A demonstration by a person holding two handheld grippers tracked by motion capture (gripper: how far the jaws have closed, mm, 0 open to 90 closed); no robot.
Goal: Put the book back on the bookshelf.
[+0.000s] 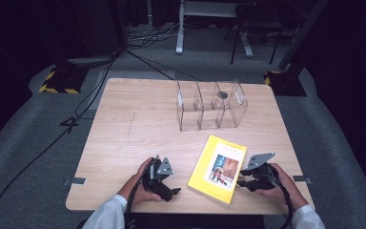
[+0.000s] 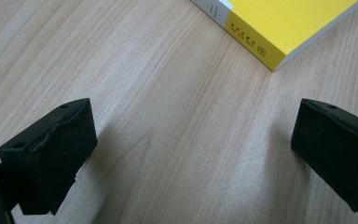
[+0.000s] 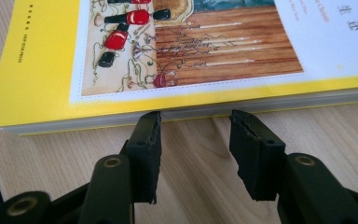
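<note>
A yellow paperback book [image 1: 218, 168] with a picture on its cover lies flat near the table's front edge, between my two grippers. My right gripper [image 1: 243, 182] sits just right of it. In the right gripper view its jaws [image 3: 196, 140] stand open, level with the table, tips against the book's [image 3: 191, 51] page edge and nothing between them. My left gripper [image 1: 171, 192] rests on the wood left of the book. In the left gripper view it [image 2: 193, 154] is wide open over bare wood, with the book's corner [image 2: 279, 23] ahead.
A clear acrylic file holder [image 1: 212, 107] with several slots stands upright at the back middle of the wooden table [image 1: 133, 133]. The front edge runs close behind both hands. Cables and stand feet lie on the grey floor beyond.
</note>
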